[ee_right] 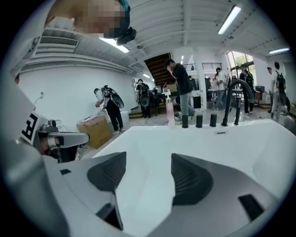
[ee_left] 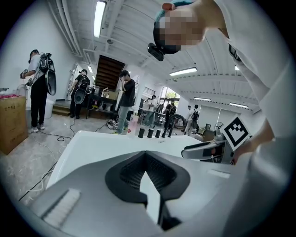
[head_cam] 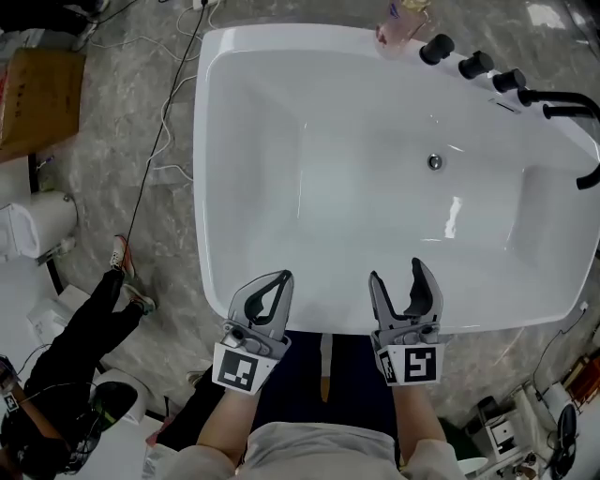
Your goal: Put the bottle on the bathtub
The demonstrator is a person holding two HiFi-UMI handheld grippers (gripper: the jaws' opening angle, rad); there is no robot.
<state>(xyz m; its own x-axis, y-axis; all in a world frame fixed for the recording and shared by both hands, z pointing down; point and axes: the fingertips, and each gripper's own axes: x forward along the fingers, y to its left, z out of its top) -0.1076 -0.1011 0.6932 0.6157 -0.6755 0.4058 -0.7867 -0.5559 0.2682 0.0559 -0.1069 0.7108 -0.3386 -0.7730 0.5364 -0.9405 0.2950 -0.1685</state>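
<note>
A pale pink bottle (head_cam: 397, 24) stands on the far rim of the white bathtub (head_cam: 217, 169), beside the black tap knobs. It also shows small in the right gripper view as the bottle (ee_right: 169, 111) left of the knobs. Both grippers hover over the tub's near rim, far from the bottle. My left gripper (head_cam: 280, 278) is shut with nothing in it; its tips meet in the left gripper view (ee_left: 147, 154). My right gripper (head_cam: 397, 273) is open and empty, with only the tub's inside showing between its pads (ee_right: 147, 178).
Three black knobs (head_cam: 476, 64) and a black faucet spout (head_cam: 565, 103) line the tub's far right rim. The drain (head_cam: 435, 161) lies in the basin. Cables (head_cam: 167, 112), a cardboard box (head_cam: 37, 98) and a crouching person (head_cam: 84, 328) are on the floor to the left.
</note>
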